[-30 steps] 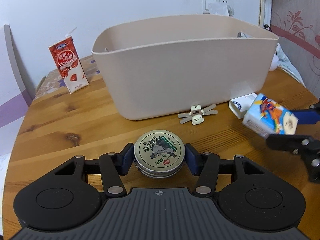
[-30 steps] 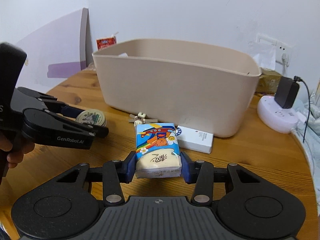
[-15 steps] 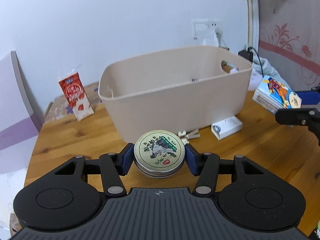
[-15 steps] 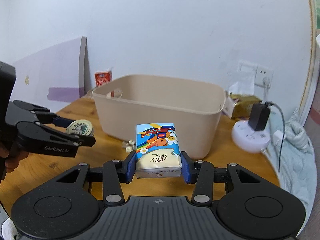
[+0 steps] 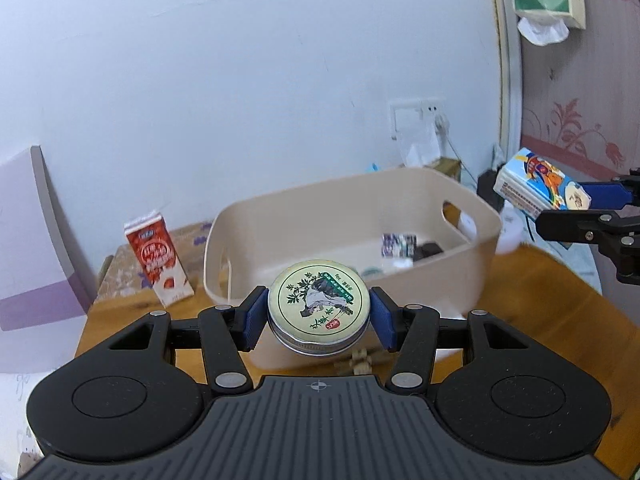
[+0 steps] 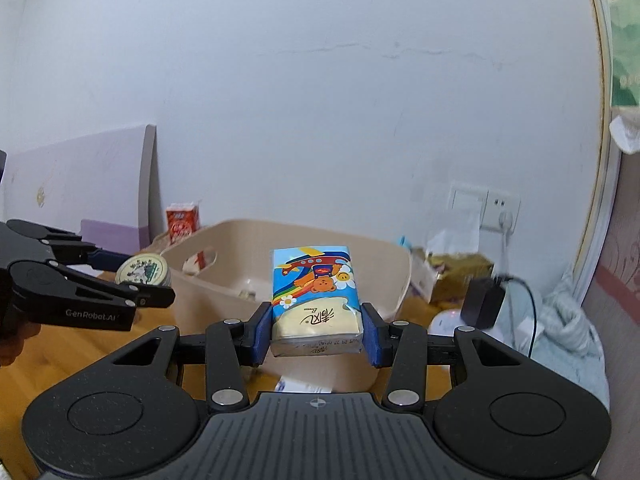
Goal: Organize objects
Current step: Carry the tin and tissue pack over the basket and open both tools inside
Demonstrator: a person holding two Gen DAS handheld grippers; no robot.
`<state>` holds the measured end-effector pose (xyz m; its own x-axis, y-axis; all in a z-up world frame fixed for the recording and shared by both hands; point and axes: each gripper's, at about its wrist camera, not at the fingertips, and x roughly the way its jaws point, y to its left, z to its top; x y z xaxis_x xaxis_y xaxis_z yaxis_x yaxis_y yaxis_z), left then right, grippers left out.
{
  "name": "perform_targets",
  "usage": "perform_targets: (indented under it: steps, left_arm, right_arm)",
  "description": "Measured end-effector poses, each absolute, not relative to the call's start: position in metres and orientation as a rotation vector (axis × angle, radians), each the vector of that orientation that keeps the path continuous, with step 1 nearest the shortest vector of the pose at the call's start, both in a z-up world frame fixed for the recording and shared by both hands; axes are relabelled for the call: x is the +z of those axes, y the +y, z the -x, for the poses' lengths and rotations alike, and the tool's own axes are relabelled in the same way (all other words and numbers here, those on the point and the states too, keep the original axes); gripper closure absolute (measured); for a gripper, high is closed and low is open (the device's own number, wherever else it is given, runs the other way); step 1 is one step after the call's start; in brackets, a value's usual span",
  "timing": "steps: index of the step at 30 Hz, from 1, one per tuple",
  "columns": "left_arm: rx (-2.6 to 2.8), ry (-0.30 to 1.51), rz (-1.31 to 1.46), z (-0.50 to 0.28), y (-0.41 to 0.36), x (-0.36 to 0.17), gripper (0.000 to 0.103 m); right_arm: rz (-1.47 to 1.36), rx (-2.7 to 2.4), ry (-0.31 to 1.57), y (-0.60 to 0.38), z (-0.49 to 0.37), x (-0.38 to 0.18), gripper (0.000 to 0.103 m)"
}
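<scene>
My left gripper [image 5: 318, 320] is shut on a round metal tin [image 5: 318, 305] with a green plant label, held in the air in front of a beige plastic bin [image 5: 456, 276]. My right gripper [image 6: 316, 332] is shut on a colourful tissue pack [image 6: 314, 300] with a cartoon bear, held in the air before the bin [image 6: 400, 276]. The tissue pack [image 5: 538, 190] and right gripper show at the right of the left wrist view. The tin [image 6: 142, 270] and left gripper show at the left of the right wrist view. Several small items [image 5: 398, 246] lie inside the bin.
A red milk carton [image 5: 156, 258] stands left of the bin on the wooden table [image 5: 560, 292]. A small toy figure [image 5: 360, 360] and a white box [image 6: 304, 386] lie on the table in front of the bin. A power strip with a black adapter [image 6: 480, 308] sits at the right.
Both grippers have risen well above the table with their objects still held. The bin now appears lower in both views and its inside has come into sight.
</scene>
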<state>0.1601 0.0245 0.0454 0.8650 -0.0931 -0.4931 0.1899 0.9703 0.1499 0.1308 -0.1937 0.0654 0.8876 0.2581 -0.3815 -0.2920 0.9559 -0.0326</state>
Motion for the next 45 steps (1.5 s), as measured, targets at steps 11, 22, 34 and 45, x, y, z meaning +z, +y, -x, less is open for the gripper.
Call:
perform_targets:
  steps: [11, 22, 34, 45]
  left_arm:
    - [-0.121, 0.501, -0.179, -0.226, -0.006, 0.054, 0.048]
    - [-0.031, 0.693, -0.142, -0.296, -0.029, 0.018, 0.047]
    - [-0.006, 0.797, -0.119, -0.317, -0.029, -0.006, 0.047]
    - [0.032, 0.677, -0.152, -0.281, -0.024, 0.022, 0.017]
  right_arm:
    - [0.117, 0.243, 0.339, -0.192, -0.182, 0.083, 0.061]
    - [0.156, 0.250, 0.456, -0.187, -0.257, 0.043, 0.061]
    - [0.177, 0.259, 0.565, -0.182, -0.289, 0.005, 0.050]
    - [0.166, 0.221, 0.489, -0.193, -0.251, 0.028, 0.018]
